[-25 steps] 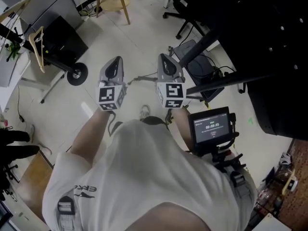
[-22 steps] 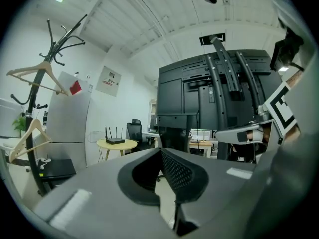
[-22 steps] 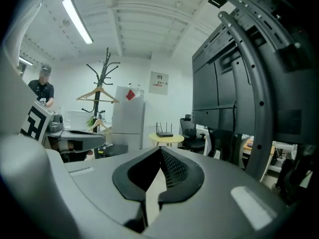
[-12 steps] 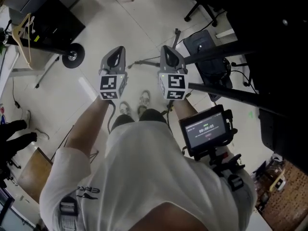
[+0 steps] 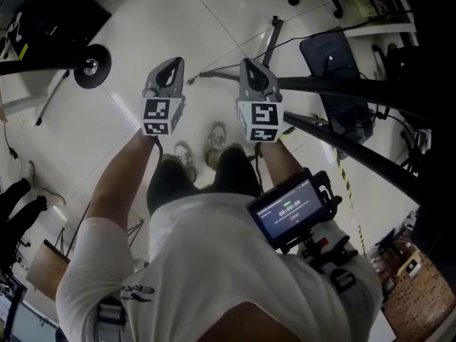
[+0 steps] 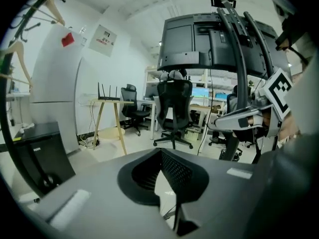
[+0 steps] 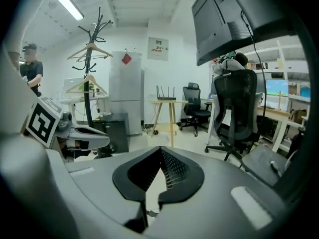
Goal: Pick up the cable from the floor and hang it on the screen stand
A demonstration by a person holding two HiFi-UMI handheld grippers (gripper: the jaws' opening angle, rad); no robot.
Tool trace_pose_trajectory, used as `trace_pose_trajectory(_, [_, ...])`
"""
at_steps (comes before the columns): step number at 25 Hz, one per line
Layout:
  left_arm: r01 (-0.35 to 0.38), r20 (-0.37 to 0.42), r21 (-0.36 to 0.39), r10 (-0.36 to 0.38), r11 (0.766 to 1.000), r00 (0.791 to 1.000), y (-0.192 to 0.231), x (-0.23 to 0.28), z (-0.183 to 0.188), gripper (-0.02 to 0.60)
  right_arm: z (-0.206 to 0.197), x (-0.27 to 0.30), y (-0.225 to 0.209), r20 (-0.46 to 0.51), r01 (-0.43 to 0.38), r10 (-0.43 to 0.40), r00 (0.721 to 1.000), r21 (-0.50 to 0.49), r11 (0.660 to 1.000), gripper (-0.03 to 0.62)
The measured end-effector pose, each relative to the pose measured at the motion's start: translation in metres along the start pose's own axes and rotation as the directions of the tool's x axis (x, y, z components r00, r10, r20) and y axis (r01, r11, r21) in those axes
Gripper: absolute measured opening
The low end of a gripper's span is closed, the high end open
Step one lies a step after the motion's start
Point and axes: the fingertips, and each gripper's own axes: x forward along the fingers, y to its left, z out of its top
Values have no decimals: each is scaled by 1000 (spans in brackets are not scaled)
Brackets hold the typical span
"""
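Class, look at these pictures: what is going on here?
A person stands holding two grippers. The left gripper and right gripper are both shut and empty. The thin cable lies on the floor just beyond them, beside the screen stand, not yet picked up.

floor [image 5: 214, 20]: smooth, faintly glossy
shirt [image 5: 206, 262]: white cloth, matt
screen stand [image 5: 335, 87]: black metal, matt
left gripper [image 5: 172, 66]: matt grey plastic
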Motion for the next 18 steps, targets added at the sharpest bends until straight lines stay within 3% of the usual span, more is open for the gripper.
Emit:
trace_pose_trajectory(8, [19,-49,-12,-20,1000,999,25,83,-161,3,-141,93,1,-20,-29,29,999,4,1000,14])
trace_pose_trajectory(18, [122,-127,67,-113,990,985,43,173,-361,3,-316,189,6,-38,-84,83,996,-17,996,14])
